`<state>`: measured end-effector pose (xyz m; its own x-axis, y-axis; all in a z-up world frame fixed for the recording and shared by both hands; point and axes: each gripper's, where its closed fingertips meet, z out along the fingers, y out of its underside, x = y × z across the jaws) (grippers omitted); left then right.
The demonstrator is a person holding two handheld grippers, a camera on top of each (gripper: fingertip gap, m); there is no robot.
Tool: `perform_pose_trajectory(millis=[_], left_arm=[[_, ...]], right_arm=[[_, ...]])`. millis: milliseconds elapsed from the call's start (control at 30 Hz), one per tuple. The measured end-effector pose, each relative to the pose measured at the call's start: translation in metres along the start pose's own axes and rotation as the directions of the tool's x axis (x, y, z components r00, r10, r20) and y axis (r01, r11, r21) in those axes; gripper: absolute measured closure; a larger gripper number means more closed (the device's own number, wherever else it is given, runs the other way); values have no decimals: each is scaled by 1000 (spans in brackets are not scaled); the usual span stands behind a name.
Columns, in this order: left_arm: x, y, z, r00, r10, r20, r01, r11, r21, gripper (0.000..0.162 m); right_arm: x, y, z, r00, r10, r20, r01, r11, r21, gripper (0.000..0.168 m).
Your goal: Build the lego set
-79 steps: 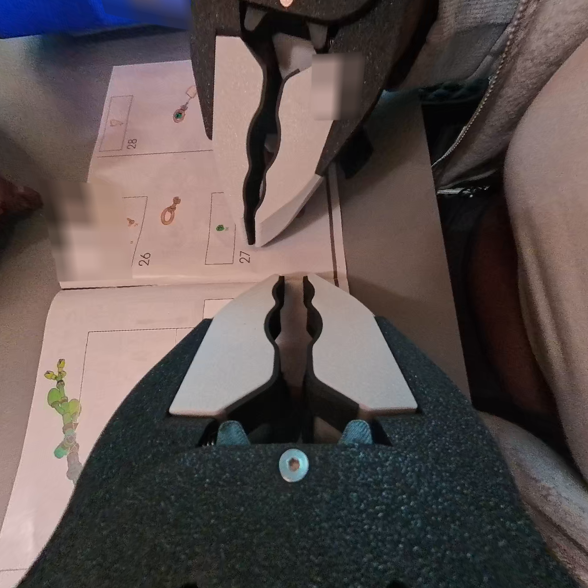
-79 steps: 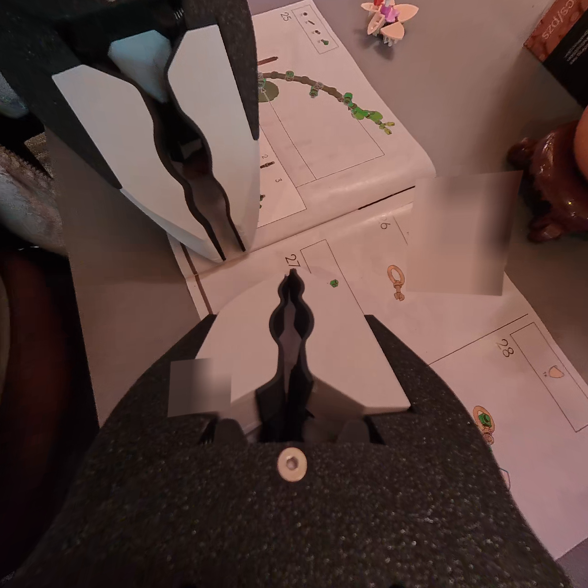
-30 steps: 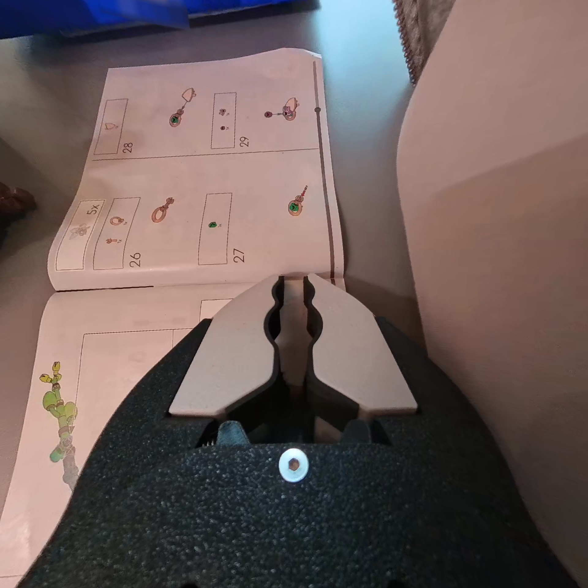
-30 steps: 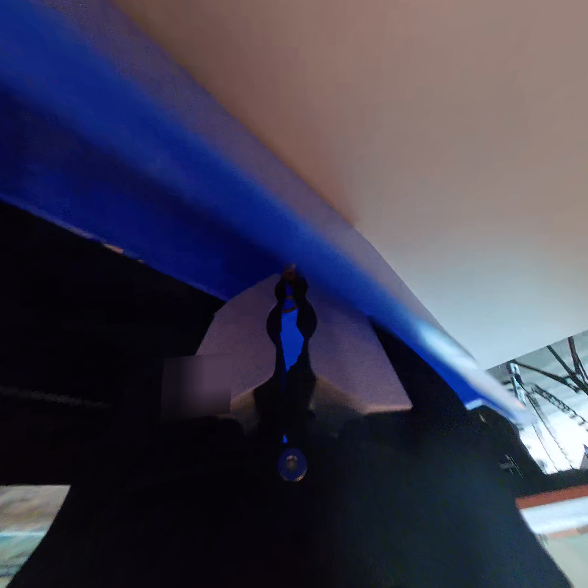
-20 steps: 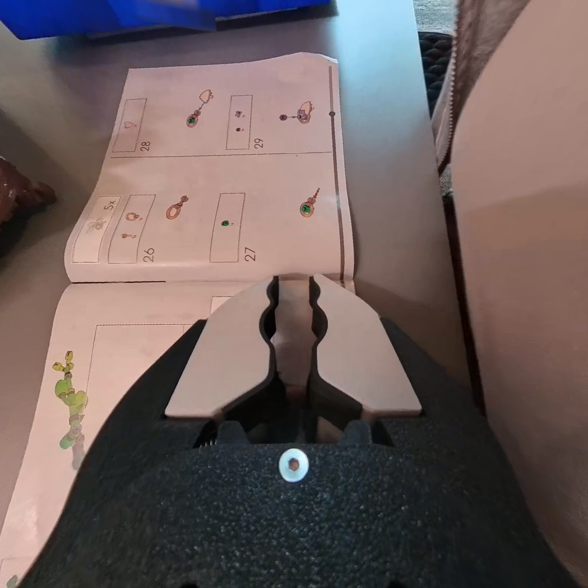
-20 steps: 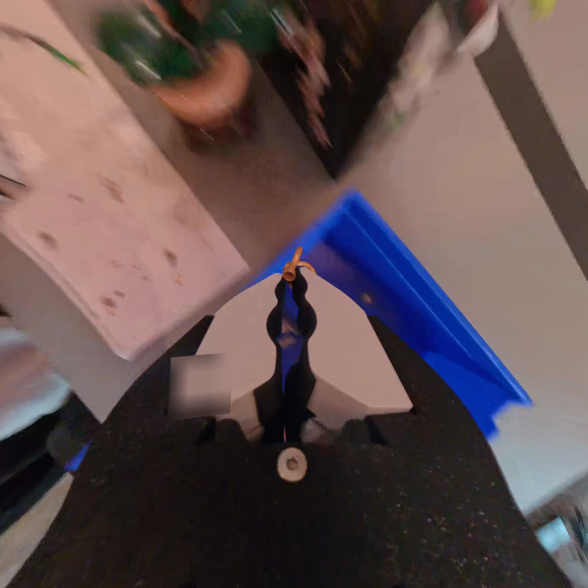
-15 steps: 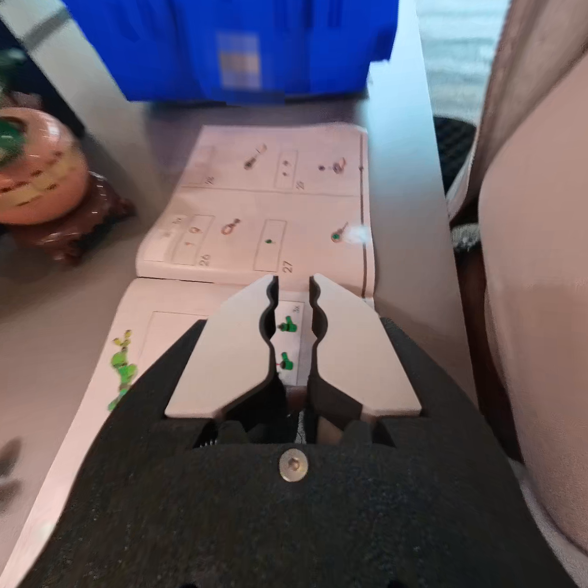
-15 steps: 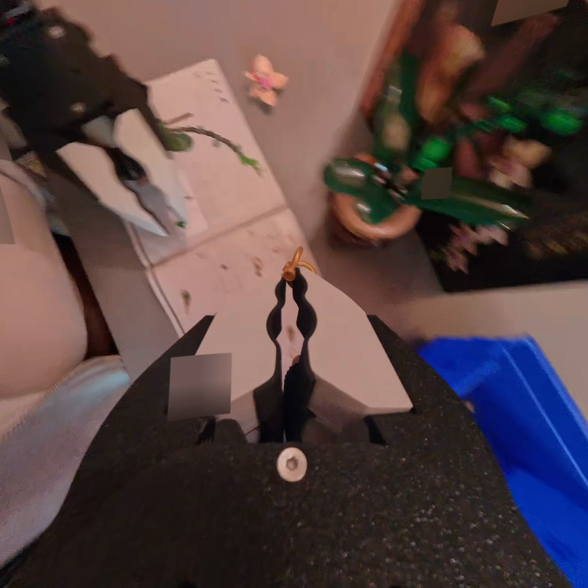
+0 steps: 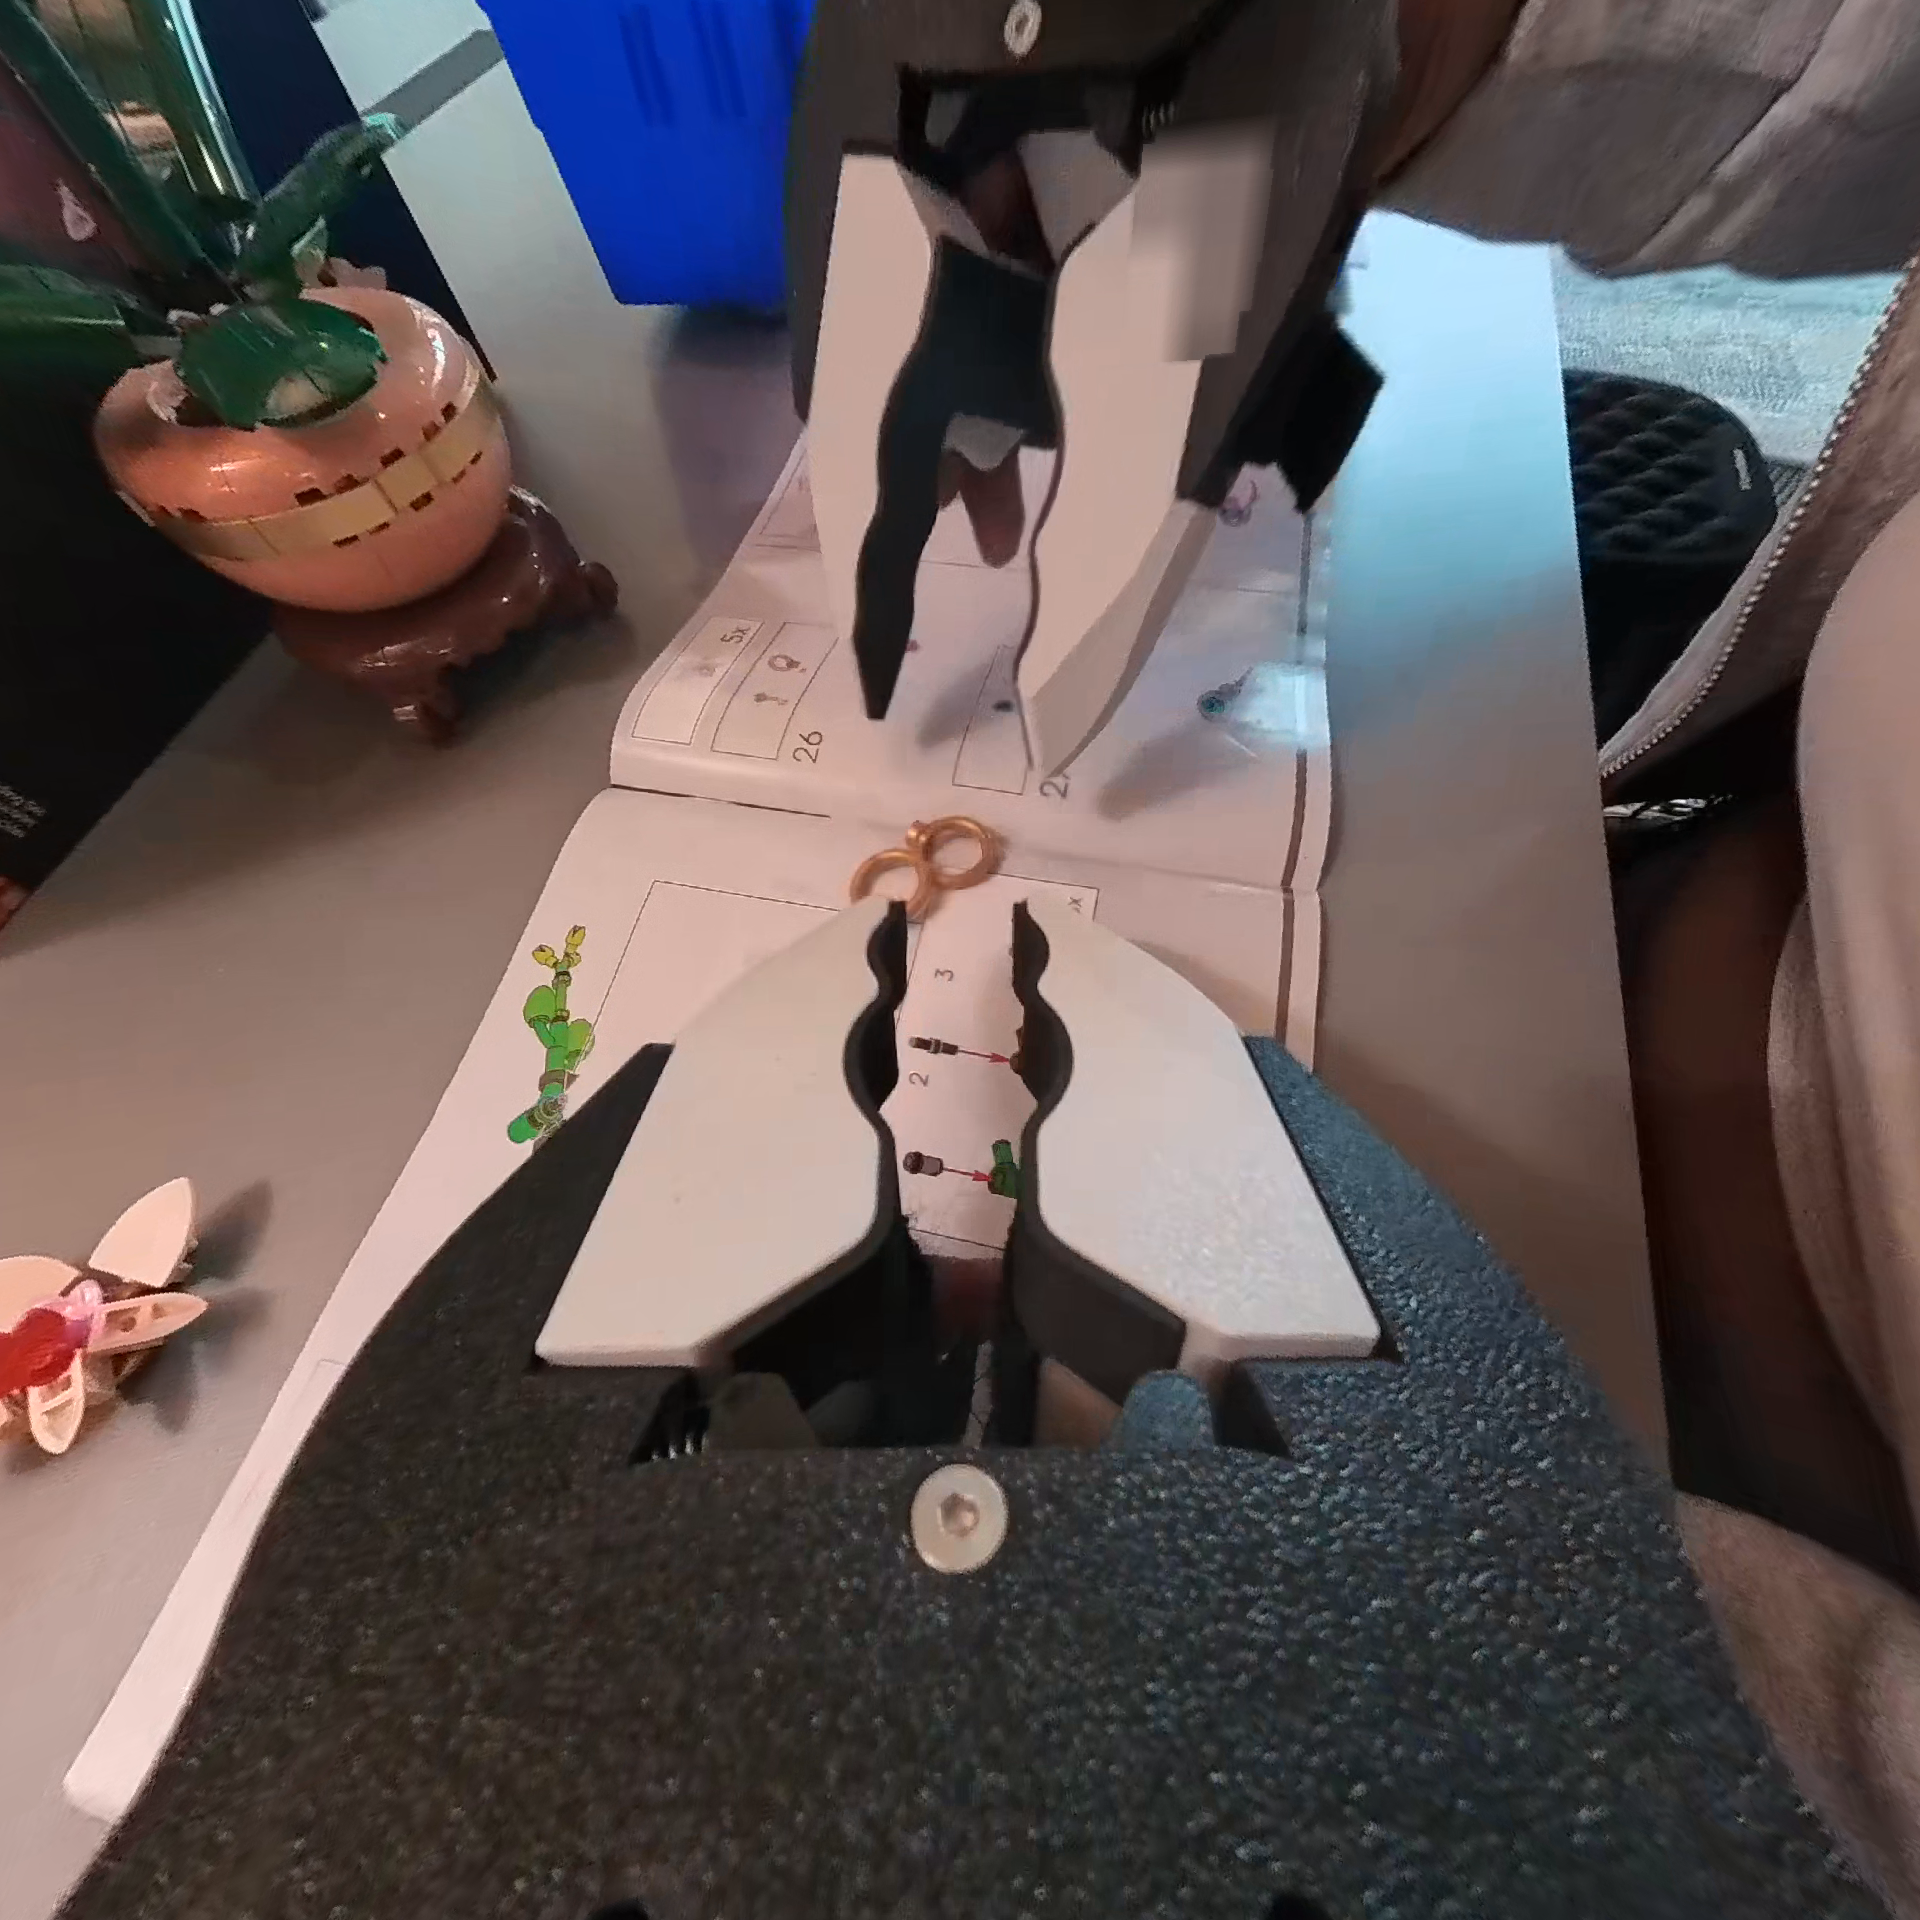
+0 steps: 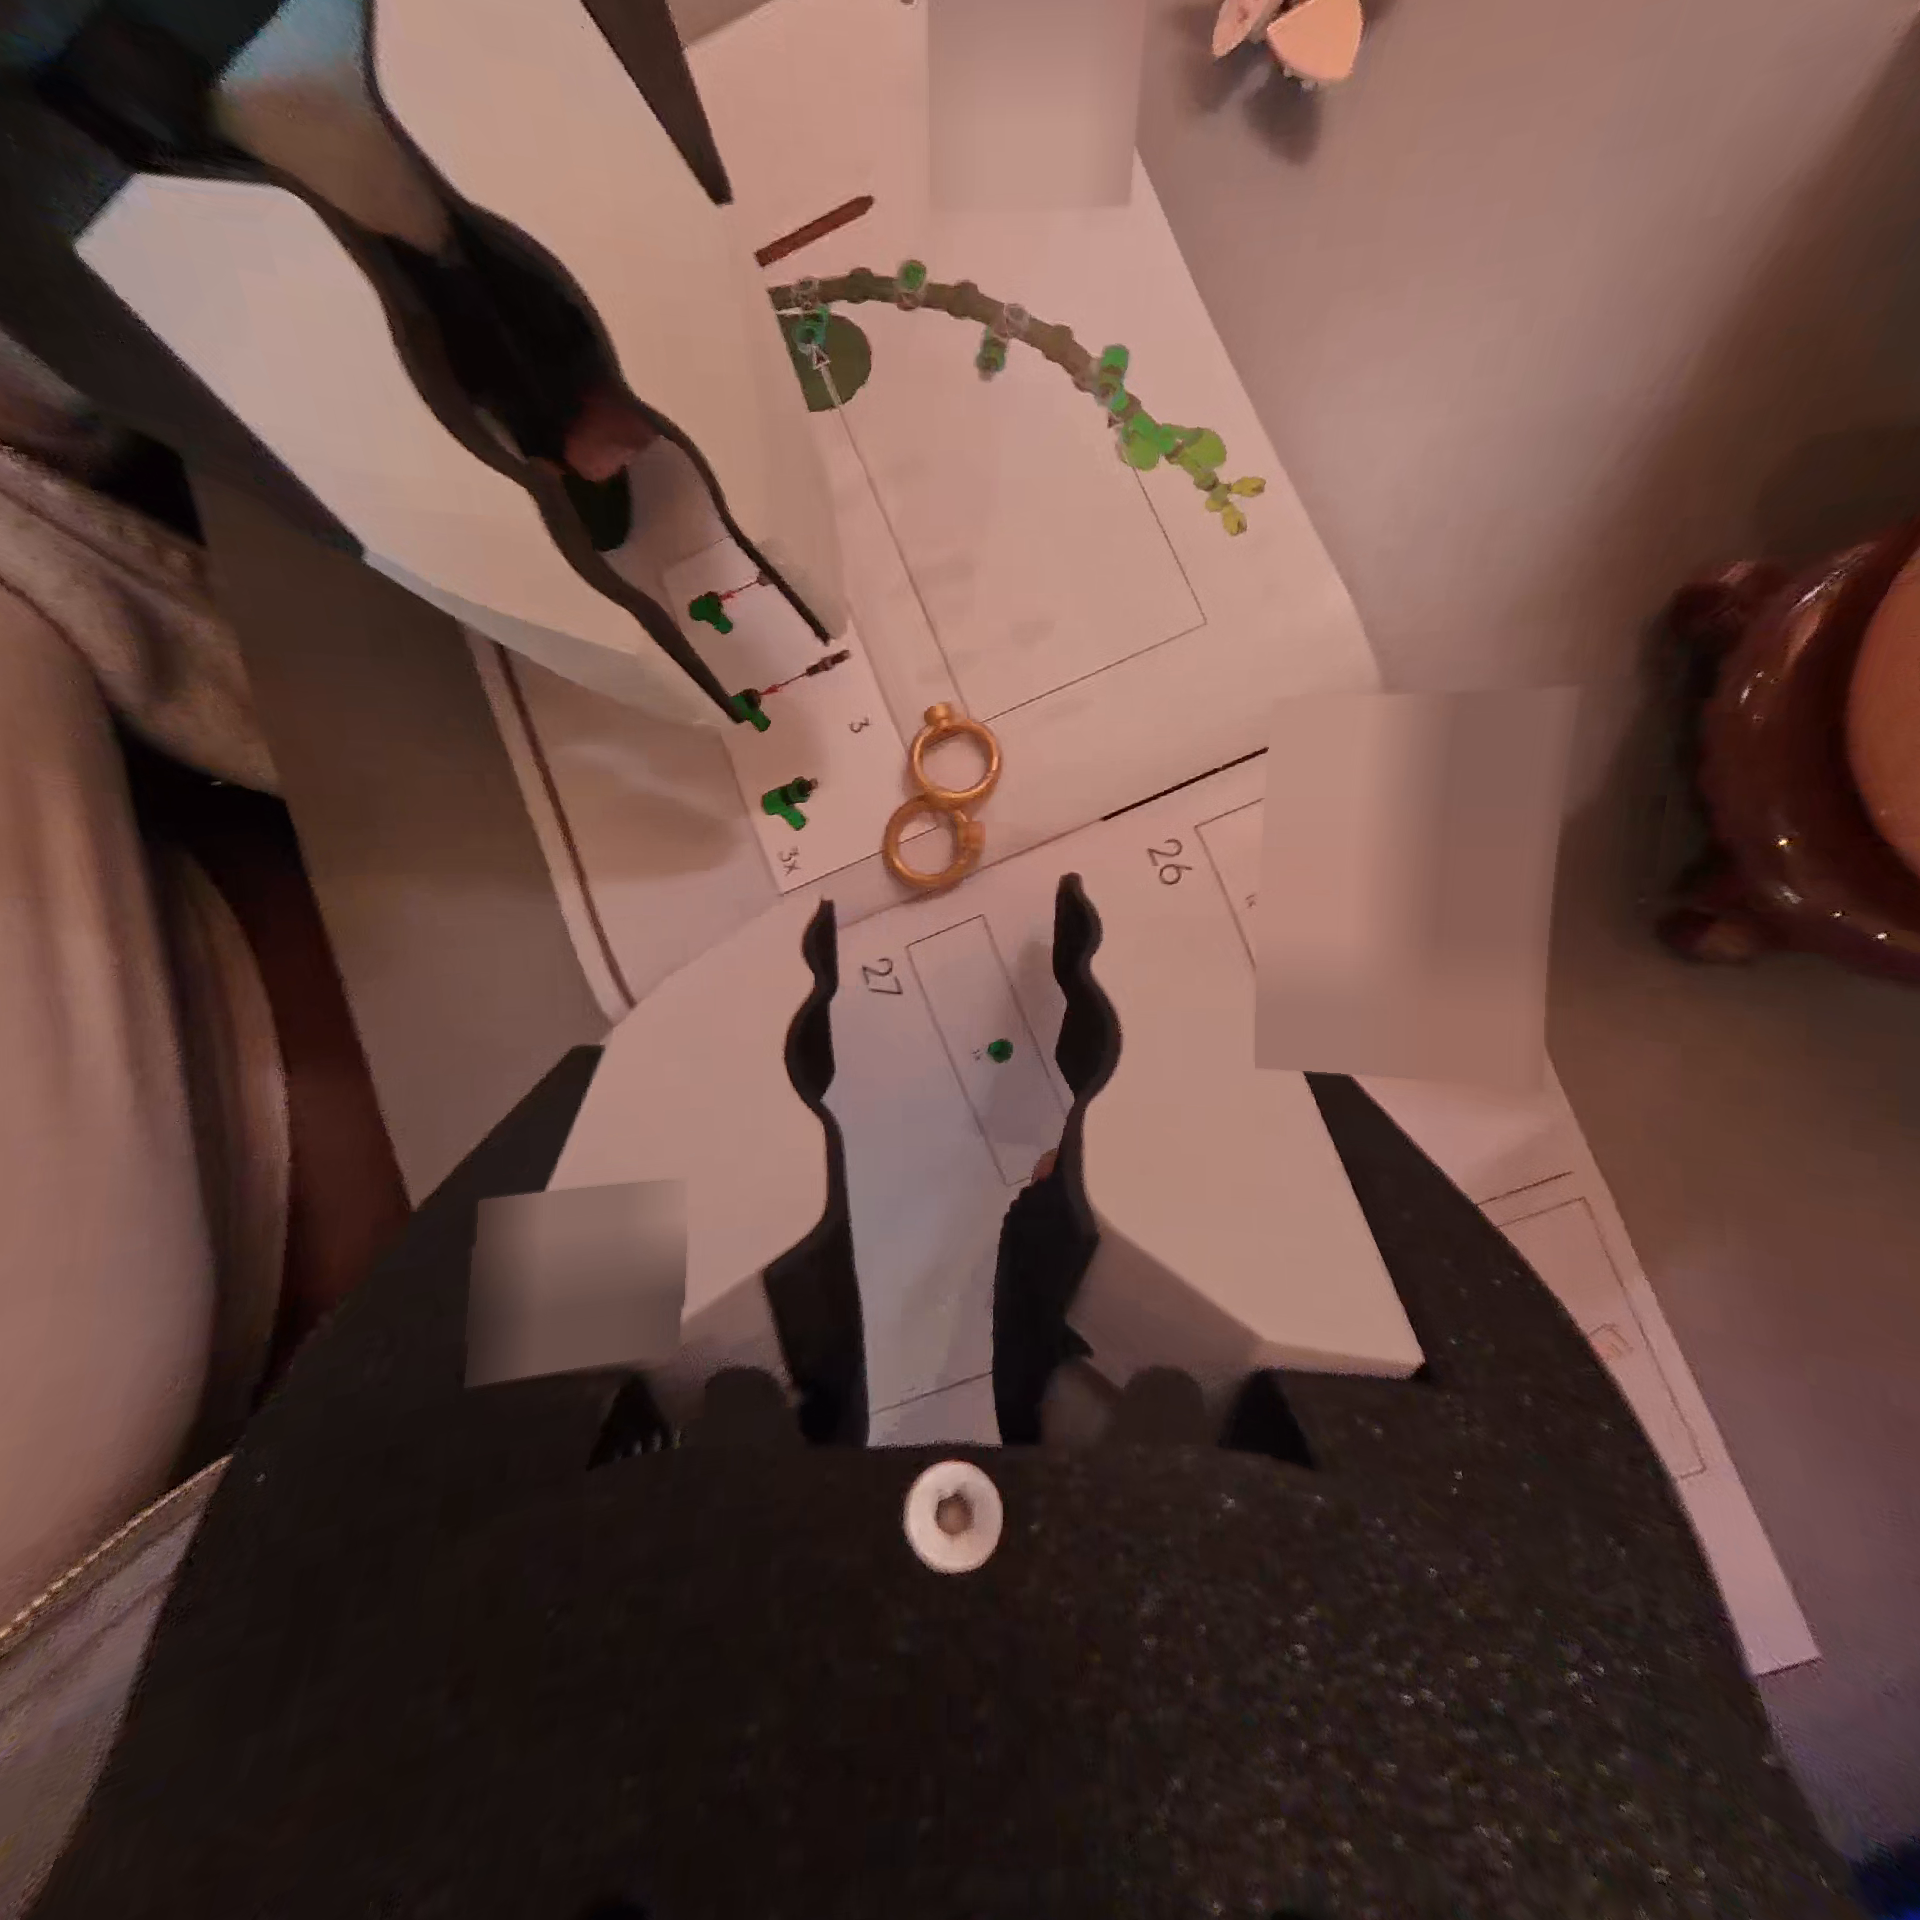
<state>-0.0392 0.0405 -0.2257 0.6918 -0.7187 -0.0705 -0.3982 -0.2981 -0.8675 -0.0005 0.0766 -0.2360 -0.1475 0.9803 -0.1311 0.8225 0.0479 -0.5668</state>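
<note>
Left gripper [image 9: 954, 914]: a black body with a coarse, pebbled surface, one silver hex-socket screw [image 9: 958, 1531] set on its midline, and two pale grey fingers [image 9: 727, 1164] whose black inner edges are cut in a wavy profile. Right gripper [image 10: 943, 902]: the same build, with a black grainy body, a pale round screw [image 10: 952, 1516] and light fingers [image 10: 1226, 1226] lined in scalloped black. The person wears a grey-beige zip garment [image 9: 1766, 436], its metal zipper teeth running along the edge.
</note>
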Motion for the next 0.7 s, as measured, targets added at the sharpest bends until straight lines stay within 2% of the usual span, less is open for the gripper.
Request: perform_pose_trajectory(millis=[100, 200, 300, 400, 500, 600, 700], left_arm=[[0, 1, 1, 1000, -7, -2, 7, 1000, -5, 142], [0, 2, 1, 1000, -15, -7, 15, 1000, -14, 142], [1, 4, 1, 1000, -22, -19, 22, 999, -30, 142], [-1, 7, 3, 998, -58, -24, 57, 997, -56, 141], [-4, 10, 5, 996, -87, -19, 85, 993, -81, 141], [-3, 12, 7, 996, -85, -24, 83, 992, -97, 142], [-4, 14, 8, 995, -95, -18, 92, 989, -118, 142]], right_arm=[[-6, -4, -18, 1000, -7, 23, 6, 999, 45, 128], [-7, -16, -69, 1000, -13, 7, 12, 988, 153, 129], [32, -5, -144, 982, -12, -187, 39, 990, 137, 129], [98, 30, -217, 904, -1, -428, 7, 1000, 12, 137], [163, 83, -256, 856, -59, -513, -57, 977, -206, 148], [209, 126, -249, 910, -133, -393, -37, 918, -395, 158], [249, 170, -234, 946, -227, -231, 39, 788, -615, 166]])
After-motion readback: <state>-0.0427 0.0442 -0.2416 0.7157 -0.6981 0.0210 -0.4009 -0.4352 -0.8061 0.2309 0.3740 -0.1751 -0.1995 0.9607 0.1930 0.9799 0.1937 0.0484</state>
